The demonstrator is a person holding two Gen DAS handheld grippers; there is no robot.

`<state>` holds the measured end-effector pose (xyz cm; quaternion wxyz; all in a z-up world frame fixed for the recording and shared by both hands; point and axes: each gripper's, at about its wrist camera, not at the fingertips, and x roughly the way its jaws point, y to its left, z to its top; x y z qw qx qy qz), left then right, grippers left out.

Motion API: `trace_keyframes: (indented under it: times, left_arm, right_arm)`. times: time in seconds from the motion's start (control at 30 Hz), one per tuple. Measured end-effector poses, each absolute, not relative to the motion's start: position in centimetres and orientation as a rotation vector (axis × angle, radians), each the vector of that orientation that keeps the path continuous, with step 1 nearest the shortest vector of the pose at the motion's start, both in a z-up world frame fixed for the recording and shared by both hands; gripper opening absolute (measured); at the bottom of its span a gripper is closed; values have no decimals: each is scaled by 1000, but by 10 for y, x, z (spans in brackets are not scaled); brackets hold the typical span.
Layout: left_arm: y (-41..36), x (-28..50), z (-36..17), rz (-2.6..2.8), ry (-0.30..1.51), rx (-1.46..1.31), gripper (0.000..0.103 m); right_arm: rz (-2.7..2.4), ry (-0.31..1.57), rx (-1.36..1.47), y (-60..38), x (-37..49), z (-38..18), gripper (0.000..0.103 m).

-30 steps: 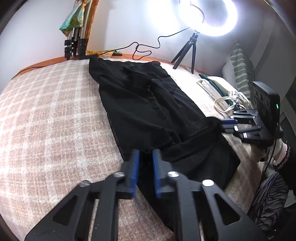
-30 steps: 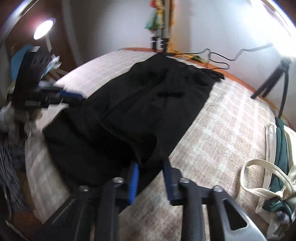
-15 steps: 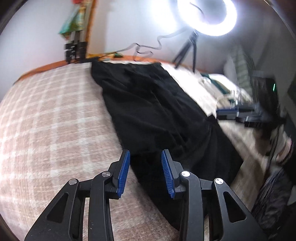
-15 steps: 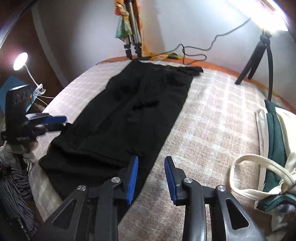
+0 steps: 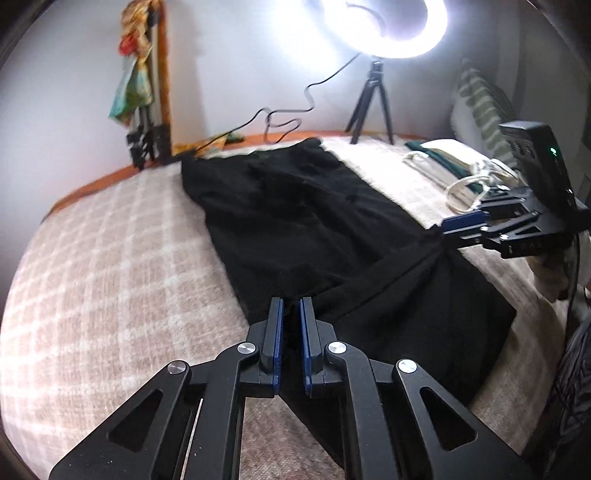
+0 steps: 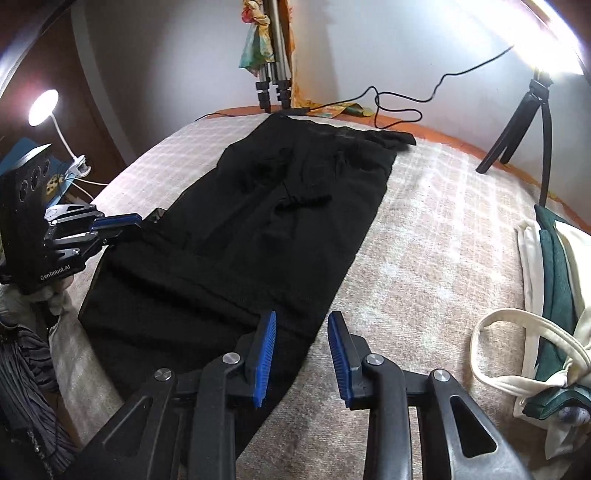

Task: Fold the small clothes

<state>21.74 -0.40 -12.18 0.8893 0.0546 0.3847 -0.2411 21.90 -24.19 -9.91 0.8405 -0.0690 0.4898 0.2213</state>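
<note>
Since half a second ago, the left gripper [image 5: 291,314] has narrowed from a wide gap to a thin slit, and its blue pads now pinch the left edge of the long black fabric garment [image 5: 314,229]. The right gripper [image 6: 301,332] has stayed spread, its two blue pads set apart on either side of the garment's right edge.

The garment lies flat and lengthwise on the beige checked woven blanket [image 5: 110,277], its far end near the wall and its near end by the grippers.

The right wrist view shows the left gripper [image 6: 136,223] from the side, clamped, with a small peak of cloth raised at its tips. The left wrist view in turn shows the right gripper [image 5: 448,230] from the side, where creases in the cloth run toward its tips; whether it touches the cloth there I cannot tell.

Only the left view shows the glowing white ring light [image 5: 384,26] whole, and the green-striped cushion [image 5: 484,107]. Only the right view shows the small white clip-on lamp [image 6: 44,107]. The cream and dark green cloth bag [image 6: 546,295] lies on the blanket well to the right of the garment.
</note>
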Motion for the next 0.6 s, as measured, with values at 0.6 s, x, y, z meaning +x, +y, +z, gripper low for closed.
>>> trace_keyframes:
  times: [0.6]
  left_arm:
    - [53,249,-85,-413,767,-71,44]
  right_arm:
    - [356,1048,-136,-247,228,-93,31]
